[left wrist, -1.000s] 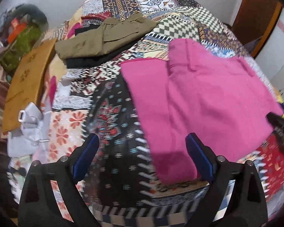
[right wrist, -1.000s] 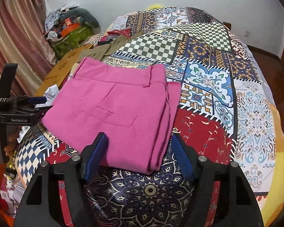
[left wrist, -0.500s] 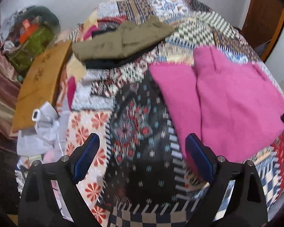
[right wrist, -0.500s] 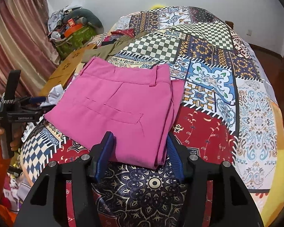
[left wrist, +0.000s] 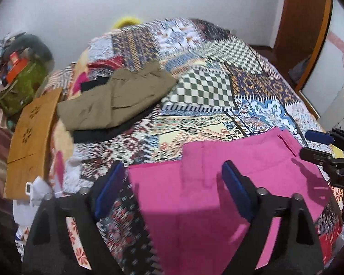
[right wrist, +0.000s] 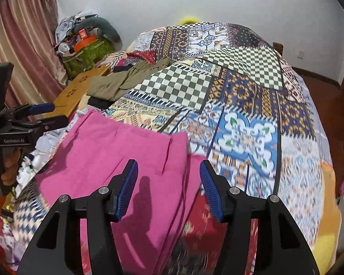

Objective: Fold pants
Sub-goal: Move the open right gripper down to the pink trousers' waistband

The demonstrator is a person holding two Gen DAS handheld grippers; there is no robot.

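Folded pink pants (left wrist: 217, 194) lie flat on the patchwork bedspread (left wrist: 217, 87) near its front edge. My left gripper (left wrist: 172, 183) hovers over their left part. Its jaws are closing, and the blue pads stand apart above the cloth without pressing on it. In the right wrist view the pink pants (right wrist: 107, 160) show a waistband and belt loop. My right gripper (right wrist: 169, 183) hangs open above their right folded edge and holds nothing. Each gripper shows in the other's view: the right gripper (left wrist: 328, 151) at the right edge, the left gripper (right wrist: 34, 116) at the left in a hand (right wrist: 9, 167).
Folded olive pants (left wrist: 117, 100) rest on a black garment at the bed's far left. A wooden board (left wrist: 32, 142) leans off the left edge, with a green bag pile (left wrist: 20, 80) and a curtain (right wrist: 23, 45) beyond. A wooden door frame (left wrist: 302, 34) stands at the right.
Both grippers have drawn back and risen from the pink pants, which stay folded on the bed. The left jaws have narrowed, and the right jaws narrowed slightly earlier. The left view swung back over the pants.
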